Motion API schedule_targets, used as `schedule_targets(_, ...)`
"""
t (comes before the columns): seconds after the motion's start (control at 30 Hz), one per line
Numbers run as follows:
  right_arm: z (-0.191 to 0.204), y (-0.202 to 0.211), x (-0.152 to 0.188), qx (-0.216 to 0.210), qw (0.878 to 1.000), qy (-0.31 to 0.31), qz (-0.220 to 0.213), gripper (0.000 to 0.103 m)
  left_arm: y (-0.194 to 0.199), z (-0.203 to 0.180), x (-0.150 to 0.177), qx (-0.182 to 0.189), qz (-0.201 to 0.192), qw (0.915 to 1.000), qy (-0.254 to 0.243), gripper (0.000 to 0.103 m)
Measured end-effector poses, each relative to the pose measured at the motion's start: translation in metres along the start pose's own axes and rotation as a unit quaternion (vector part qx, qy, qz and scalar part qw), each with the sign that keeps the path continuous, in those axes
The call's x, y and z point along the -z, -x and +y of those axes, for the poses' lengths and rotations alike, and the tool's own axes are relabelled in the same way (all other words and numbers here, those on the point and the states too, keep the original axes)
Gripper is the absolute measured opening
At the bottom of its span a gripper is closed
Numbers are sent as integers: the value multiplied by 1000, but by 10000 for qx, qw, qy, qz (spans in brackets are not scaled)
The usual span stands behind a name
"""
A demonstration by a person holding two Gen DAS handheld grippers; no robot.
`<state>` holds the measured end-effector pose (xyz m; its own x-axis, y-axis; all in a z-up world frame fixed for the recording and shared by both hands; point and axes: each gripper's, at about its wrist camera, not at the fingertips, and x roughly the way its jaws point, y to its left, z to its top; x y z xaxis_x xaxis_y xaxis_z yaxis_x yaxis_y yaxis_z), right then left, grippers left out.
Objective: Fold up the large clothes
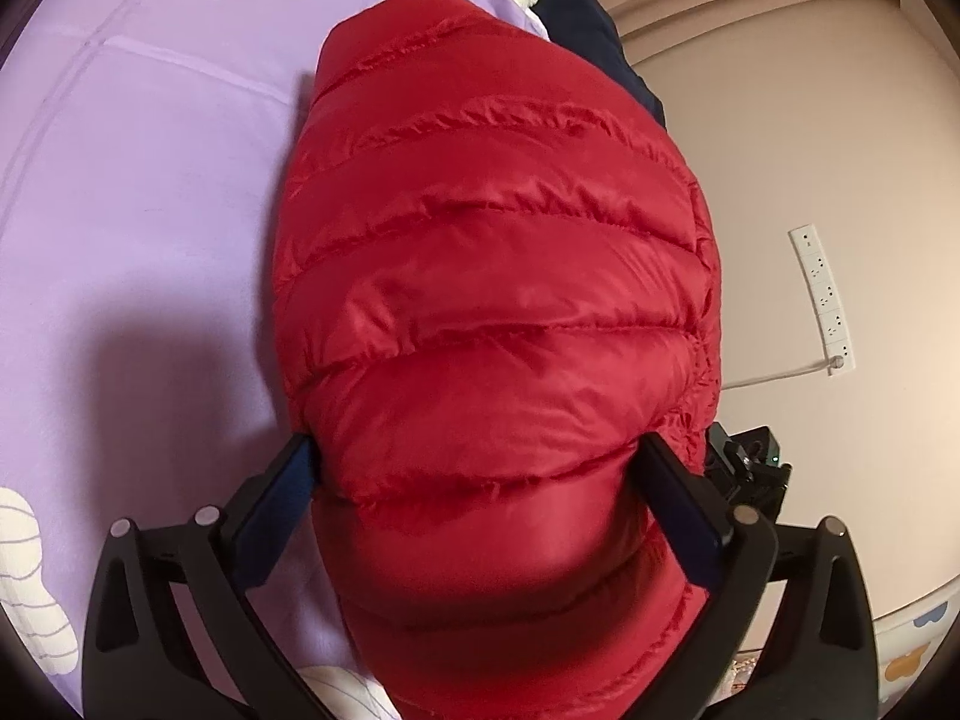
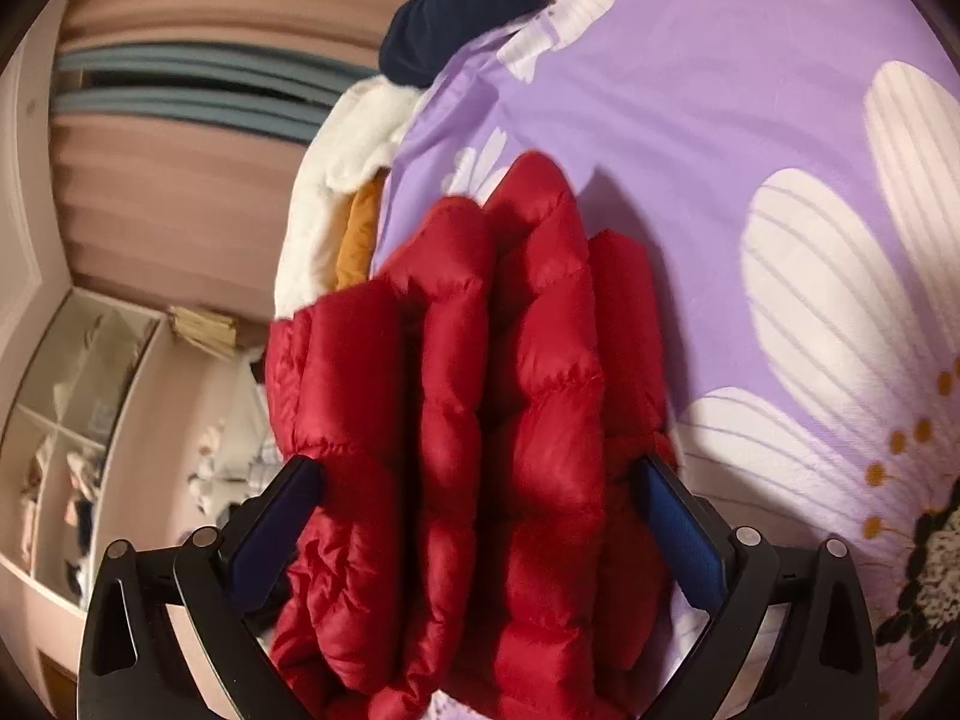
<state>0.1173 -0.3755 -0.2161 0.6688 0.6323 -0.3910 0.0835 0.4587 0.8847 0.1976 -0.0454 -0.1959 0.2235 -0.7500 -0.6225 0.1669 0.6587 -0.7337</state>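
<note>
Lilac bedsheet with big white flowers fills the left of the left wrist view and the right of the right wrist view. On it lies the folded red puffer jacket, filling the centre of both views. The left gripper stands wide, pads against the jacket's sides. The right gripper likewise straddles the stacked red folds; whether it squeezes, I cannot tell. A navy garment lies at the top.

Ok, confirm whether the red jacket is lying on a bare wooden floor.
No: the red jacket lies on a purple flowered bedsheet.
</note>
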Motion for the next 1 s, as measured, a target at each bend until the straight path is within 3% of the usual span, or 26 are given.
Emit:
schedule_targets(0.33, 4, -22, 2, 455, 9983, 256, 247, 102, -8, 10, -5, 99, 71, 9999, 118, 103)
schedule_targets(0.4, 6, -21, 5, 474, 9981, 330, 216, 96, -7, 10, -3, 118, 12, 9999, 105, 103)
schedule_targets(0.47, 11, -20, 8, 429, 9976, 511, 197, 76, -4, 11, -1, 127, -57, 9999, 54, 101)
schedule_targets(0.57, 16, -17, 13, 334, 9966, 739, 158, 57, 1, 8, 2, 133, -117, 9998, -65, 94)
schedule_targets(0.67, 25, -17, 16, 299, 9950, 941, 127, 46, 6, 3, 2, 107, -228, 9996, -160, 89)
schedule_targets(0.77, 38, -21, 21, 212, 9923, 1217, 108, 40, 11, -1, 2, 48, -345, 9989, -306, 87)
schedule_targets(1.0, 71, -36, 27, 23, 9837, 1796, -21, 39, 32, -3, -2, -19, -573, 9976, -389, 87)
